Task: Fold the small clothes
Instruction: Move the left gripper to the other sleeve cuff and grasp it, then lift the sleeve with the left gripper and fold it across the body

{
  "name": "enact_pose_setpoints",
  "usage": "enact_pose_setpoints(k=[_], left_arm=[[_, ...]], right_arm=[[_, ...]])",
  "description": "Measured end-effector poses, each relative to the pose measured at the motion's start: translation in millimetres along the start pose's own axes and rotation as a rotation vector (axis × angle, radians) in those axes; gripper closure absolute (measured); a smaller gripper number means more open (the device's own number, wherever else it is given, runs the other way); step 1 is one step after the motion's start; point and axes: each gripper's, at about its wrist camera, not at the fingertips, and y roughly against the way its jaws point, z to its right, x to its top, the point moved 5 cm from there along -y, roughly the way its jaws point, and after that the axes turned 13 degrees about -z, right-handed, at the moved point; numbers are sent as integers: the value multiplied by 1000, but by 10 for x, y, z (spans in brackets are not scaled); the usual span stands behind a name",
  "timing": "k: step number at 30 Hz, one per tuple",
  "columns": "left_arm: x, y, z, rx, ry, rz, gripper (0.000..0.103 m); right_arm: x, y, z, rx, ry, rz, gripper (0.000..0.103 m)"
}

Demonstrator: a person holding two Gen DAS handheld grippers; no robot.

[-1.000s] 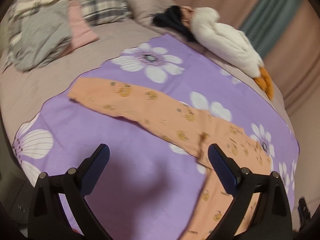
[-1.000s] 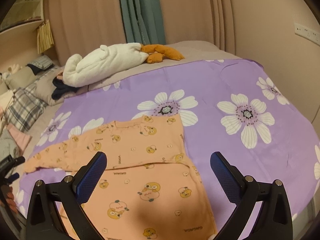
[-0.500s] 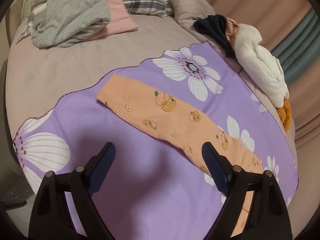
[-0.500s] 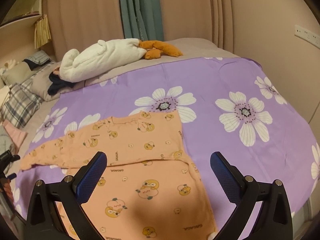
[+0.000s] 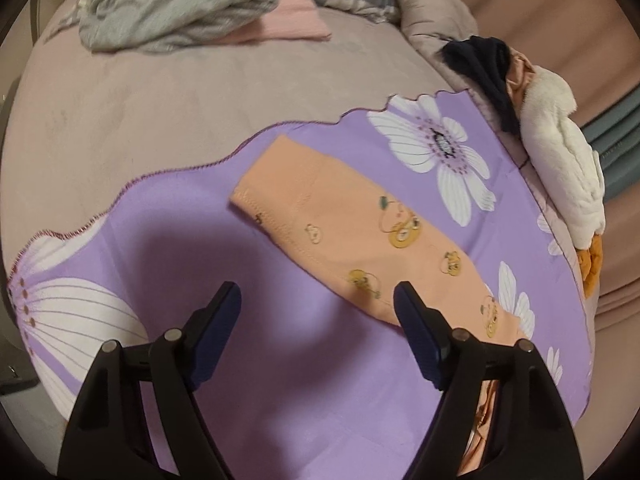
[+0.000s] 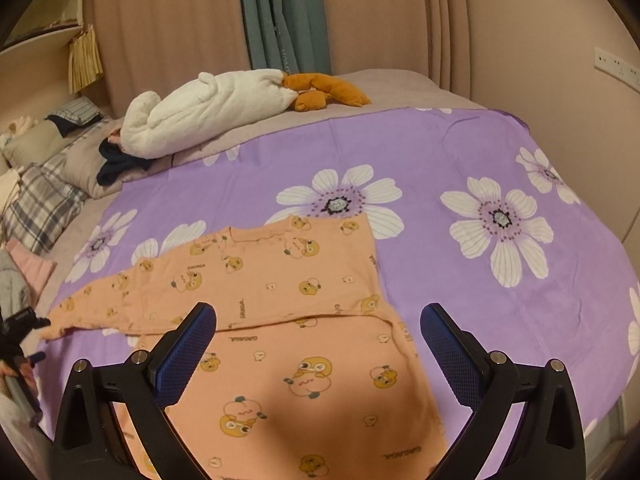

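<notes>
A small orange shirt [image 6: 280, 320] printed with cartoon ducks lies flat on a purple flowered sheet [image 6: 440, 152]. One long sleeve [image 5: 344, 236] stretches out to the left, its cuff near the sheet's scalloped edge. My left gripper [image 5: 318, 300] is open and empty, hovering just short of that sleeve, with its right finger [image 5: 416, 328] beside the sleeve's near edge. My right gripper [image 6: 318, 320] is open and empty above the shirt's body. The left gripper also shows at the far left of the right wrist view [image 6: 16, 332].
A white plush goose [image 6: 200, 108] with orange feet lies along the far side of the bed. Dark clothes [image 5: 484, 68], a grey garment [image 5: 168, 4], a pink cloth [image 5: 288, 20] and plaid pillows [image 6: 36, 200] sit at the head end. A wall [image 6: 540, 32] stands to the right.
My left gripper has moved along the sleeve toward its cuff and come closer to the sheet. My right gripper has stayed almost still over the shirt's body.
</notes>
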Motion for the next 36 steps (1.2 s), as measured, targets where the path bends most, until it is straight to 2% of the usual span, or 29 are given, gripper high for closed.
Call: enact_pose_setpoints(k=[3,9,12,15,17,19,26,36], left_arm=[[47,-82,-83,-7,31,-16,29],[165,-108,-98,-30,61,16,35],[235,-133,-105,-42,82,27,45],[269,-162,-116,-26,67,41,63],[275,-173,-128,-16,67,54,84],[281,-195,-147,-6,67,56,94],[241,-57,-74,-13,39,85,96],[98,250,417,-65,-82,137,97]], right_arm=[[-4,-12,-9,-10,0,-4,1],[2,-24,-35,-15,7,-6,1],[6,-42,-70,-15,13,-11,1],[7,-40,-125,-8,23,-15,1],[5,-34,-166,2,37,-14,1],[4,-46,-202,-2,49,-18,1],[-16,-70,-249,11,54,-28,1],[-26,-20,-199,23,39,-19,1]])
